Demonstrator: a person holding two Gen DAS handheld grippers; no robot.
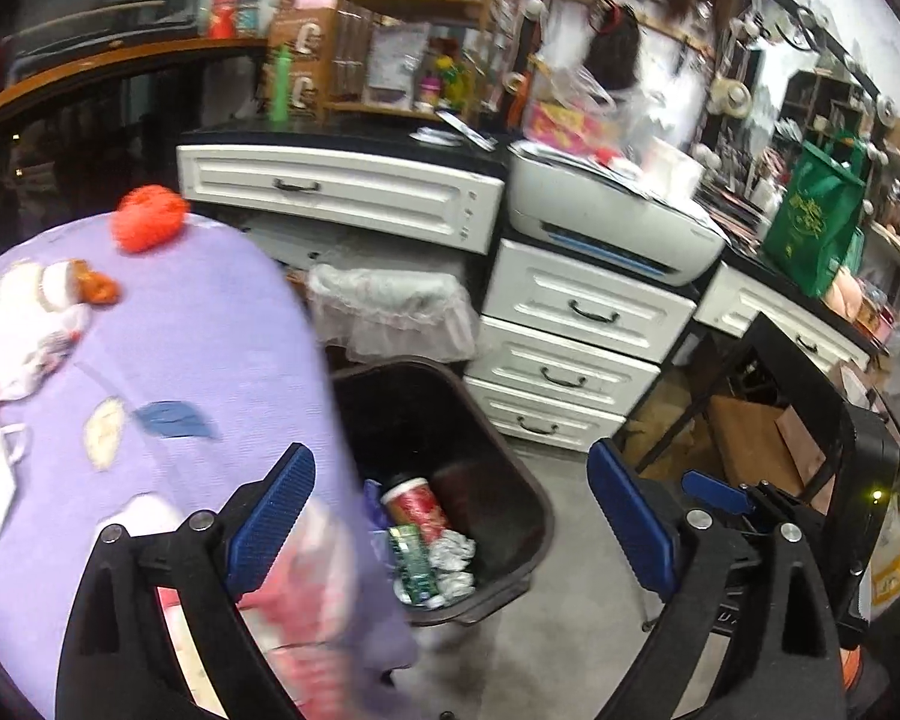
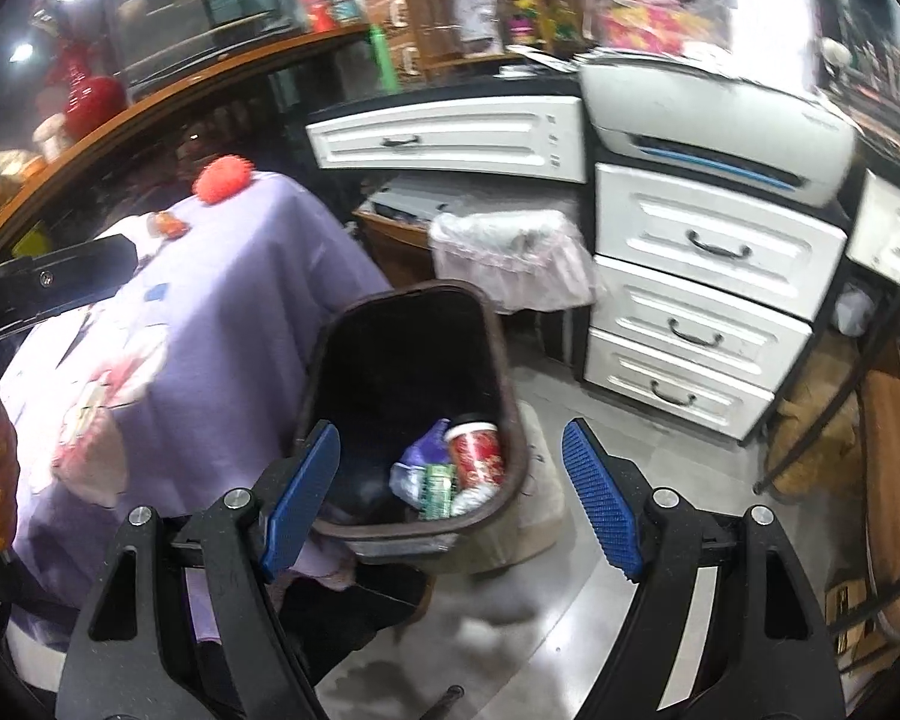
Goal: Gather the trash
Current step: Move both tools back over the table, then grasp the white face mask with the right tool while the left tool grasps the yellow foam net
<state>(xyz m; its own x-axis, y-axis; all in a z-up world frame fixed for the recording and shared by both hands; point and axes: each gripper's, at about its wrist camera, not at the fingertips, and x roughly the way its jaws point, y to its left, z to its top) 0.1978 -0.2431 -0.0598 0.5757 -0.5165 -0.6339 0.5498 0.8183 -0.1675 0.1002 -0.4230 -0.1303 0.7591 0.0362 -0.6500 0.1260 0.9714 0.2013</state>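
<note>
On left, purple-covered table (image 1: 210, 324) strewn with litter: crumpled white wrapper (image 1: 27, 354), pale scrap (image 1: 103, 432), blue scrap (image 1: 174, 419), pink-and-white packet (image 1: 306, 588) near the edge; red spiky ball (image 1: 149, 219) at far end. Count blurred, at least four loose pieces. Left gripper (image 1: 450, 528) wide open, empty, hovering over table edge and bin. Centre: one dark bin (image 2: 414, 324) on floor, touching the cloth's side, holding one red cup (image 2: 475, 450), one green packet (image 2: 439, 489), crumpled foil (image 1: 453, 564), purple bag (image 2: 423, 444). Right gripper (image 2: 450, 498) wide open, empty, above bin mouth. Step judged: between drops, nothing held. Next move likely calls for swinging back to table, closing on nearest packet. Right: three stacked white drawers (image 2: 699, 324), one printer (image 2: 720, 126) on top.
</note>
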